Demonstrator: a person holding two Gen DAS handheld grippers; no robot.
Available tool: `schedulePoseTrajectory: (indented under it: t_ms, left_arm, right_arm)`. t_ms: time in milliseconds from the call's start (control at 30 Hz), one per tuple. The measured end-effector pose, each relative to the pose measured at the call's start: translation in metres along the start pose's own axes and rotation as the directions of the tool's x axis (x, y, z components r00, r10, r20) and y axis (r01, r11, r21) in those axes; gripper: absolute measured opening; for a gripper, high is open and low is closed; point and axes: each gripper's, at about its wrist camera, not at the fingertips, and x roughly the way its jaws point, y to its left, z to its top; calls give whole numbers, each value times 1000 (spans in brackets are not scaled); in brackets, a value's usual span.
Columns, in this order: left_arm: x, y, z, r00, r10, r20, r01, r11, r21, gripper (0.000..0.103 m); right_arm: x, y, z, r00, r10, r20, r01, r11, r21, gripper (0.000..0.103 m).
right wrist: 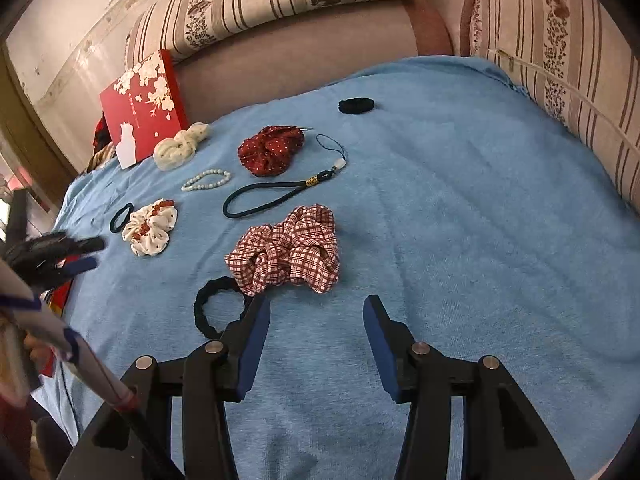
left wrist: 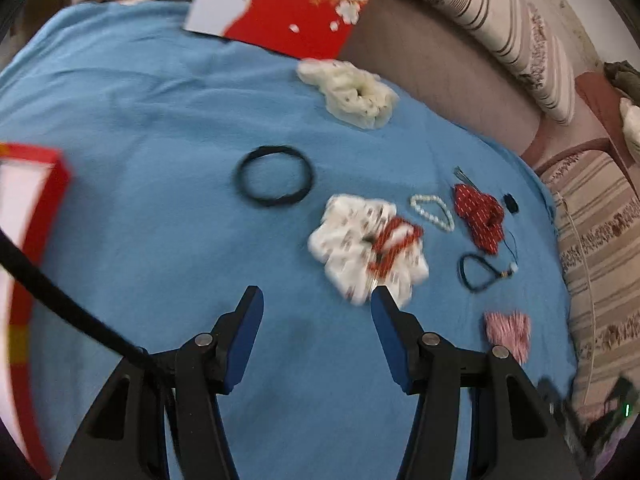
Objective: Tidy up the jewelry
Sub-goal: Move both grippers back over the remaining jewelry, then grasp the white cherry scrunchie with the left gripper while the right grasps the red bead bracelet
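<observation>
Left wrist view, left to right:
- Red box [left wrist: 34, 200], open, at the left edge on the blue cloth [left wrist: 160, 120].
- Left gripper [left wrist: 318, 296]: jaws wide, holding nothing, above bare cloth.
- Black hair band [left wrist: 275, 176], flat, mid-cloth.
- Red floral lid [left wrist: 288, 4], at the far edge.
- Cream scrunchie [left wrist: 348, 92], just in front of the lid.
- White printed scrunchie [left wrist: 360, 248], with a red bead bracelet [left wrist: 394, 246] lying on it, just beyond the right fingertip.
- Pearl bracelet [left wrist: 434, 212], then red dotted scrunchie [left wrist: 480, 216].
- Black cord lanyard [left wrist: 476, 272], near the dotted scrunchie.

Right wrist view, left to right:
- Crinkled black hair tie [right wrist: 216, 308], touching the left fingertip.
- Plaid scrunchie [right wrist: 288, 252], just ahead of the fingers.
- Right gripper [right wrist: 316, 308]: jaws wide, holding nothing.
- Small black scrunchie [right wrist: 356, 105], well apart at the far side.
- Striped cushions [right wrist: 560, 60], bordering the cloth.
</observation>
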Motion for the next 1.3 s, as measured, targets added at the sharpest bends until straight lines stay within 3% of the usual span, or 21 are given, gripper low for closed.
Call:
schedulePoseTrajectory:
  t_ms: [33,67,133,167,267,333,500,633,800,900,967,1000,1133,1300]
  left_arm:
    - [10,-3,7,1000,-5,-6,5,1000,-6,53]
    - [19,-6,13,1000,-6,-11,6,1000,-12,46]
    - [39,-10,24,998,-37,-46,35,999,-38,25]
    - [44,-8,27,997,-57,-61,54,997,-54,7]
    - [42,-8,29,993,-98,-62,92,991,-97,4]
    - [19,-15,24,989,-142,-36,139,987,-80,4]
    - [-71,-43,-1,976,-213,53,209,975,75,4]
    - [-113,-46,-25,970,-227,83,214,966,147,4]
    - [-90,-4,-50,996,-67,52,59,989,135,5]
    - [-57,39,-63,999,35,-7,-35,998,55,6]
    - [-47,64,-70,999,24,-44,-25,1000,-13,6]
    - [-48,73,-73,999,10,-45,-12,999,-39,10]
    - [-67,85,-79,1000,-5,30,7,999,-54,49]
    - [-59,95,-72,999,-24,38,27,996,-88,52]
  right_arm:
    - [-1,-2,0,1000,4,4,-4,1000,2,52]
    - [-1,-3,-1,1000,6,7,-7,1000,3,52]
    - [0,-4,1,1000,11,13,-11,1000,6,52]
    - [0,-6,1,1000,16,16,-16,1000,9,53]
    - [-1,-10,2,999,23,27,-24,999,22,52]
    - [-2,-11,3,999,27,35,-28,999,29,52]
    - [-8,-9,0,998,37,47,-38,999,24,52]
    - [-12,-3,-6,998,51,46,-53,998,23,52]
    - [-15,6,-15,998,58,31,-58,998,7,52]
    - [-15,11,-18,998,56,17,-56,998,-7,52]
    - [-17,16,-18,998,63,13,-62,998,-18,53]
    - [-17,19,-18,998,68,13,-67,997,-26,53]
    - [-13,44,-13,995,99,1,-99,991,-89,54]
    - [19,92,3,987,153,-42,-158,974,-160,54]
